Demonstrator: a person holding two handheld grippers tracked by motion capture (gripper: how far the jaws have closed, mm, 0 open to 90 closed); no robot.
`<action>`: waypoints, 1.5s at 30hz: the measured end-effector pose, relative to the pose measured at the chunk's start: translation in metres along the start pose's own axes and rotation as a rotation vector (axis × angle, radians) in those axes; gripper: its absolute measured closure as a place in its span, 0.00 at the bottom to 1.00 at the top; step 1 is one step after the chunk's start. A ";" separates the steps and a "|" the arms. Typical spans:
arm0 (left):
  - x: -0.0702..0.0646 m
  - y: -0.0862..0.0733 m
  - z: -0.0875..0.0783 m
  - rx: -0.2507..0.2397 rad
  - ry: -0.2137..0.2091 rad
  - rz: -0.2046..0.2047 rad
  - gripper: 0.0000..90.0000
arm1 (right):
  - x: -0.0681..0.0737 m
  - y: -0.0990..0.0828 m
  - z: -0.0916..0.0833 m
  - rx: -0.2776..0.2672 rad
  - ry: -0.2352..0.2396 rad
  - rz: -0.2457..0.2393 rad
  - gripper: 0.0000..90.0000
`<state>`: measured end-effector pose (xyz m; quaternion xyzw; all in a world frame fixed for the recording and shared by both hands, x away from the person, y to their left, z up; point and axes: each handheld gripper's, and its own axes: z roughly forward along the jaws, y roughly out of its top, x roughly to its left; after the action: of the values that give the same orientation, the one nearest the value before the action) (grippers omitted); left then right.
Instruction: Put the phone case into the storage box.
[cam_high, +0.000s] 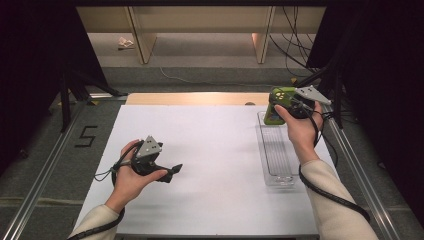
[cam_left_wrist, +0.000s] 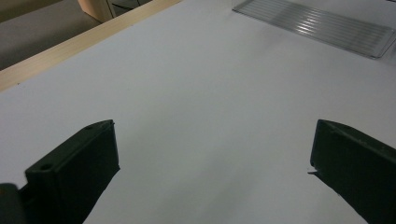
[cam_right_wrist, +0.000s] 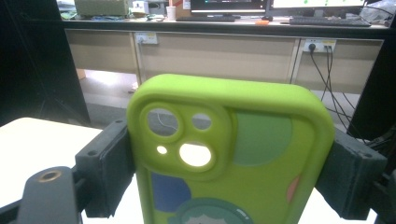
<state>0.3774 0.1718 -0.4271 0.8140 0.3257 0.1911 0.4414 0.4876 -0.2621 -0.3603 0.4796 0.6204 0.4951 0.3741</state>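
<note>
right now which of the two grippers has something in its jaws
The right gripper, at the far end of the clear tray: its jaws clamp the sides of a green phone case. The left gripper hangs open over bare white table.

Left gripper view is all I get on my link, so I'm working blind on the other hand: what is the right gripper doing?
Observer: The right gripper is clamped on a green phone case, its jaws pressing on the case's two long edges.
Operator: Where is that, relative to the clear tray I see?
Observer: In the high view the case is held in the air above the far end of the clear plastic tray.
Operator: Anything in the tray yet?
Observer: No, the tray looks empty, and the left gripper is open over the bare white table.
</note>
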 end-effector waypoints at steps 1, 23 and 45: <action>0.000 0.000 0.000 0.000 0.000 0.001 0.01 | 0.000 0.000 0.001 0.000 0.000 0.000 0.19; 0.001 0.000 -0.001 0.000 0.000 -0.001 0.01 | -0.001 -0.004 0.013 0.012 -0.013 -0.001 0.19; 0.001 0.000 -0.001 -0.002 0.000 -0.003 0.01 | 0.000 -0.004 0.021 0.014 -0.014 -0.001 0.19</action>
<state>0.3776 0.1733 -0.4264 0.8131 0.3269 0.1906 0.4425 0.5066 -0.2566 -0.3691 0.4854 0.6215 0.4871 0.3754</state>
